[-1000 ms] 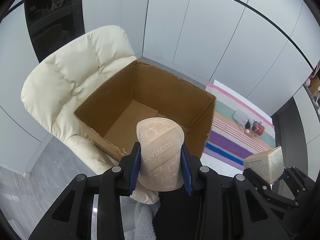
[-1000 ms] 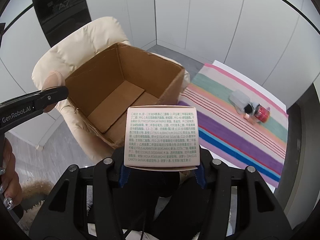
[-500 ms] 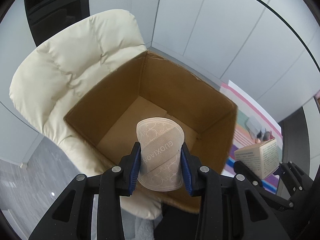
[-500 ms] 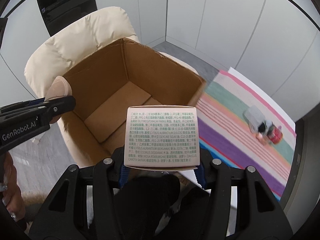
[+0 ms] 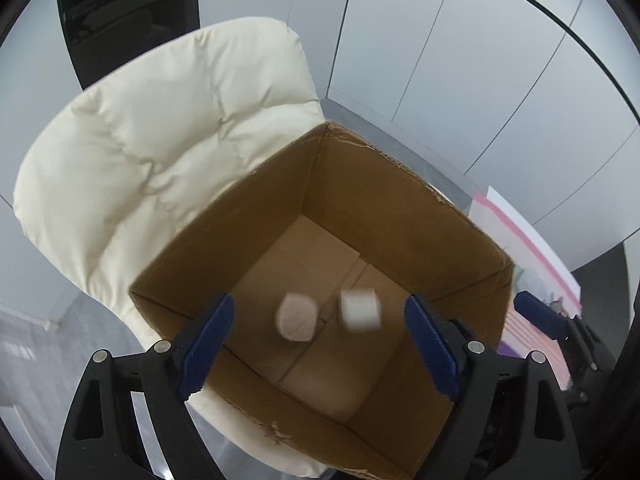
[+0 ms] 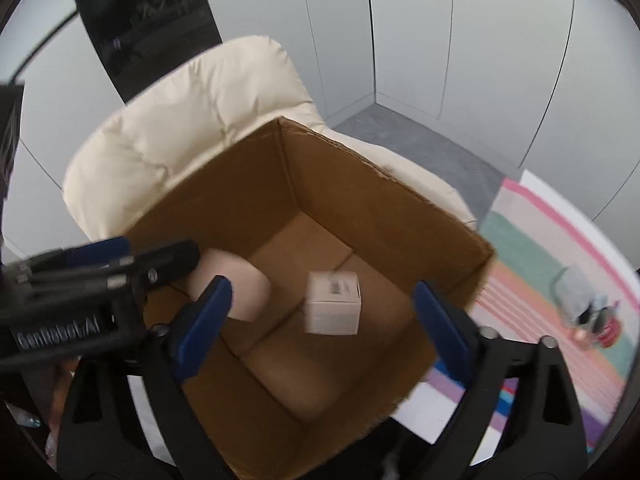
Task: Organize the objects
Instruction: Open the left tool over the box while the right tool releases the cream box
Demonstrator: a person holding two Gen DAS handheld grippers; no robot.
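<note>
Fingers point(image 6: 204, 320) above blurred white carton point(image 6: 334, 303)

My insole point(image 5: 297, 317) and carton point(image 5: 359, 308) were motion-blurred inside the box point(image 5: 400, 216), so I could not tell whether either touched its floor. In my right view, my left gripper point(image 6: 160, 264) hid part of the insole, the carton's print was unreadable, and the rug's point(image 6: 560, 264) small items were smeared.
</note>
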